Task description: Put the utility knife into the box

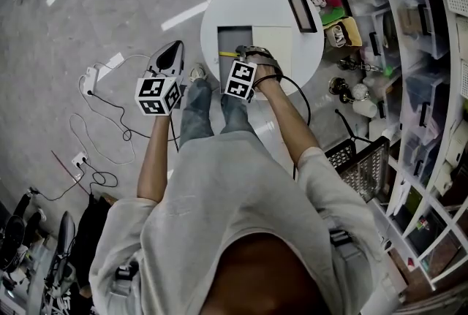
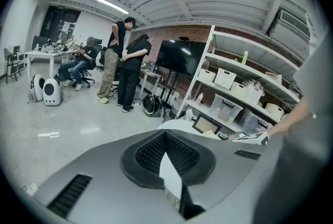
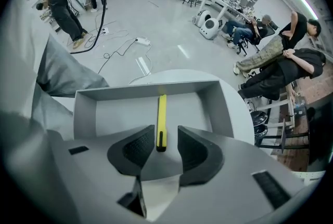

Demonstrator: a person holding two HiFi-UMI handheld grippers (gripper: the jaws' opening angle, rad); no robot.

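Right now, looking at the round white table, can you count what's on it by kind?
Grey box: 1
Yellow utility knife, lying in the box: 1
Cream flat panel beside the box: 1
Black-framed panel: 1
Total: 4

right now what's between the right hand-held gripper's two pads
The yellow utility knife, lying in the grey box; the right hand-held gripper is open around it, not pressing. Shown in the right gripper view.
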